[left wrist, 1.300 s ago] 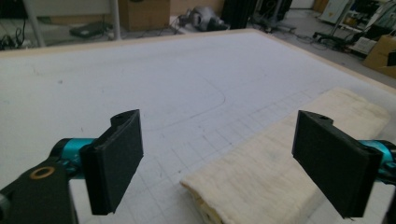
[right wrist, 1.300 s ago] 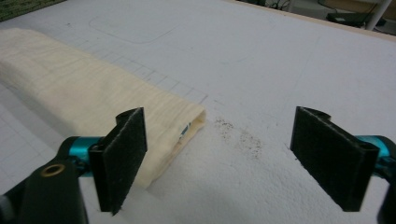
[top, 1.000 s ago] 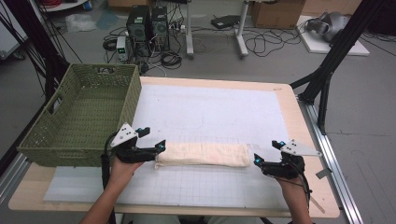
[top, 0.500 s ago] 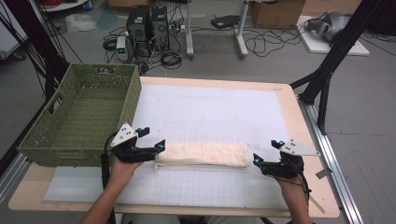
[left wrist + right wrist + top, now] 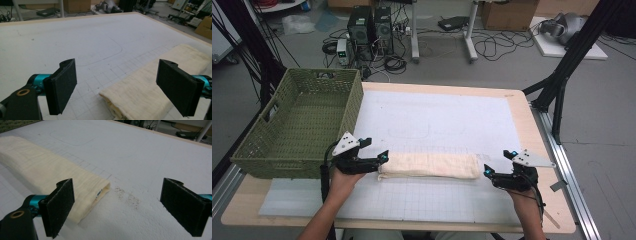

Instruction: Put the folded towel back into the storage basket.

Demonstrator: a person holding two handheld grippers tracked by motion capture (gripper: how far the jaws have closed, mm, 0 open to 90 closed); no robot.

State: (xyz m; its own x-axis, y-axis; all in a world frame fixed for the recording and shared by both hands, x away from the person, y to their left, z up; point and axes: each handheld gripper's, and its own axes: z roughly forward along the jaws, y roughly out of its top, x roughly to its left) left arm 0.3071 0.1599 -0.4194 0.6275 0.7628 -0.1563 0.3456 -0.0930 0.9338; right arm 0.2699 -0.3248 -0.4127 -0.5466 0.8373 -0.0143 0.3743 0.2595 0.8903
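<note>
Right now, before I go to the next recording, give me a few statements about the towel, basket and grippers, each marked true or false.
1. The folded towel lies on the table mat between the two grippers. True.
2. The left gripper is clamped on the towel. False: its jaws stand open at the towel's end.
3. The green basket holds the towel. False: the towel lies on the mat, outside it.
4. The right gripper is open. True.
</note>
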